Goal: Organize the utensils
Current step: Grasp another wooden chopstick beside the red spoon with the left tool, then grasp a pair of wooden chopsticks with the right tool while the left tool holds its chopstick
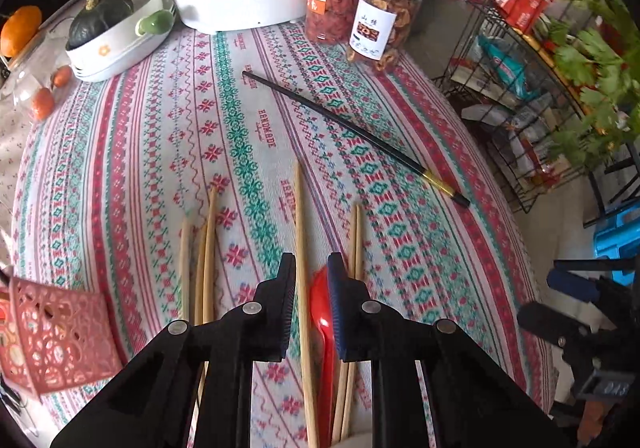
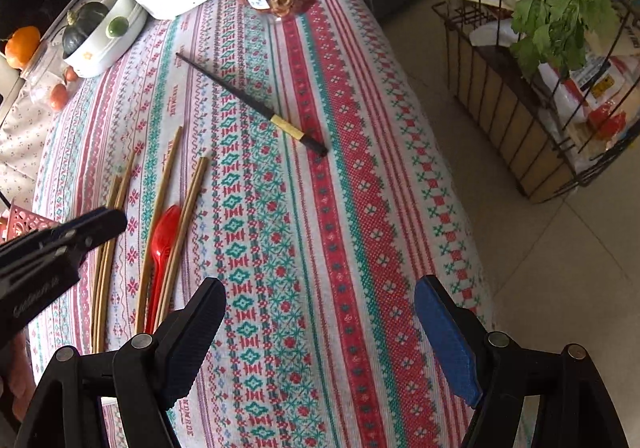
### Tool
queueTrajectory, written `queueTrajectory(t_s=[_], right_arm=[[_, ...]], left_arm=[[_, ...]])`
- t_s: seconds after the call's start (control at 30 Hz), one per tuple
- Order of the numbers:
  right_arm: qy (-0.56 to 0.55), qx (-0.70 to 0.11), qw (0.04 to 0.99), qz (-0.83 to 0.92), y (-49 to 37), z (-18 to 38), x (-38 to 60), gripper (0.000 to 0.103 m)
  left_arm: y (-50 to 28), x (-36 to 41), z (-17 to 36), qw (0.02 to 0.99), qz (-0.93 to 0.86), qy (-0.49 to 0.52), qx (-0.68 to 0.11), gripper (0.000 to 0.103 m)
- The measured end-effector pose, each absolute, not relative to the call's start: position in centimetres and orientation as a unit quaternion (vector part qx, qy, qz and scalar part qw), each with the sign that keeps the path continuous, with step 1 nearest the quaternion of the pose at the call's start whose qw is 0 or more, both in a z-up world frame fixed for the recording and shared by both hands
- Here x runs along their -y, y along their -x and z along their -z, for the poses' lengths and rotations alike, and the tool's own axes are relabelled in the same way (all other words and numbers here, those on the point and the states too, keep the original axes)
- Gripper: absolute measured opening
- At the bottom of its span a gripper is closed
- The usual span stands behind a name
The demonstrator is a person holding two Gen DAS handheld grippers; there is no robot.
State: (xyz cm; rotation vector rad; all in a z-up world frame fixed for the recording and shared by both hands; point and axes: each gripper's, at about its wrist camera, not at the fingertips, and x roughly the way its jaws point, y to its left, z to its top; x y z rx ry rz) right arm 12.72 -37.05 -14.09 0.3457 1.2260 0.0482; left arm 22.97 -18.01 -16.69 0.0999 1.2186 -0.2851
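Down on the patterned bench (image 1: 120, 176), I have the left claw (image 1: 311, 280) lowered over the middle of the scattered utensils, its jaws drawn nearly together around a single bamboo chopstick (image 1: 299, 216). A red plastic spoon (image 2: 163, 236) lies just beside that stick, against the blue pad, and I cannot tell whether the pads truly press on the chopstick yet. More bamboo chopsticks (image 1: 206, 248) lie to either side, and a black chopstick (image 1: 352, 128) rests apart, farther up the cloth. My right claw (image 2: 320, 308) hangs spread wide over bare cloth, empty. I judge this the first pick. Next I should confirm the pinch, lift clear of the spoon, and carry the stick toward the red lattice holder (image 1: 60, 332) at the bench edge.
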Motion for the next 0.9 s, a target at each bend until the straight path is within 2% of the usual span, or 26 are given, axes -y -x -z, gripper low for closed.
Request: queueTrajectory(t_s=[0.23,0.33,0.43,0.63,0.9], right_arm=[[-0.154,-0.584,0.797,-0.023,-14.0,15.5,37.4,0.082],[-0.156,-0.587,0.794,-0.025,-14.4,15.8,37.4,0.082],[-0.156,-0.590,0.792,-0.026,-14.9,16.1,37.0,0.082],[-0.144,-0.593,0.792,-0.025,-15.7,16.0,35.4,0.082],[-0.135,-0.584,0.800,-0.026,-15.5,14.6,33.5,0.082]], left_arm=[[-25.8,18.8,19.8,0.800,0.108,-0.060,-0.588,0.016],[-25.5,19.1,19.9,0.802,0.106,-0.087,-0.581,0.006],[-24.9,18.4,19.3,0.807,0.096,-0.094,-0.574,0.006],[-21.3,16.3,13.6,0.843,0.112,-0.108,-0.515,0.005],[-14.7,10.9,4.9,0.888,0.128,-0.077,-0.435,0.005]])
